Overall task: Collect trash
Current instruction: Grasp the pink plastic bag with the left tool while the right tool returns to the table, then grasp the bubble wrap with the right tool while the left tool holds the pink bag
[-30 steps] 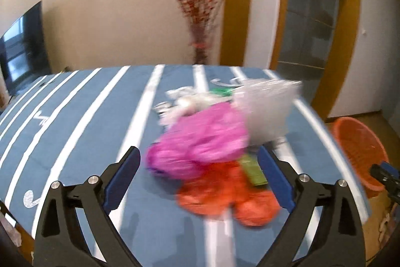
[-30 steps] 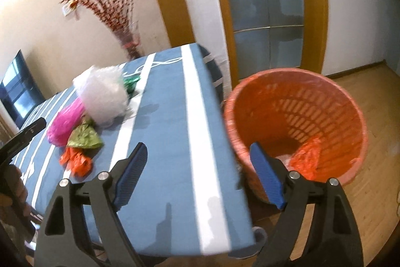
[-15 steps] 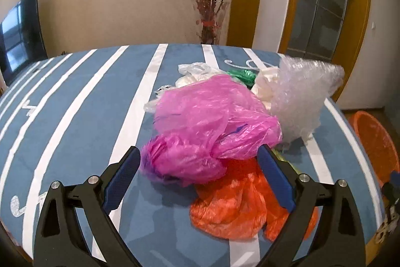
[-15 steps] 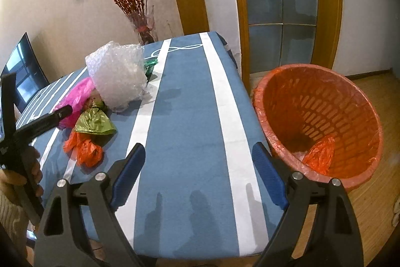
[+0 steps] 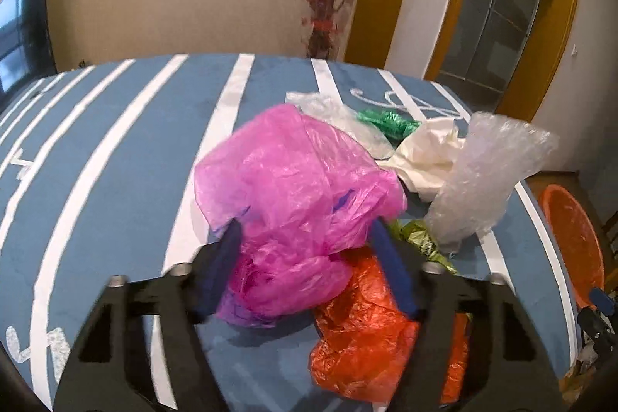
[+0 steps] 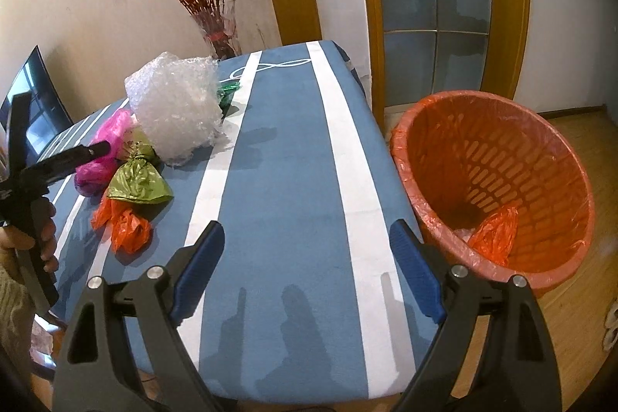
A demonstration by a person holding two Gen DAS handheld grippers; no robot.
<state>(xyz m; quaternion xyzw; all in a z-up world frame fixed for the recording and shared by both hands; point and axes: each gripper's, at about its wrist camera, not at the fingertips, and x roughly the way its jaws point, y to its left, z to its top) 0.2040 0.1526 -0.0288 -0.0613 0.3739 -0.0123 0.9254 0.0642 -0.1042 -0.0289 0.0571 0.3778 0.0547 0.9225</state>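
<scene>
The left tool has moved forward over the last second, from hovering short of the trash pile to straddling the pink plastic bag, and its blue fingers have drawn closer together than half a second ago. The bag now bulges between them, so this looks like the start of a grasp, though the jaws are not yet clamped: a clear gap remains and the film is only brushed at both sides. The pink bag lies on the blue striped table, partly on top of the orange plastic bag, with the crumpled bubble wrap just beside it to the right and a white bag and green foil wrapper behind.

The right tool has barely shifted. It hangs above the near table edge with its jaws wide apart, holding and touching nothing. The orange waste basket stands on the floor just beside the table end, with one orange bag already inside. A knotted green bag is visible from this side next to the pink one. Most of the pile is still to be collected.
</scene>
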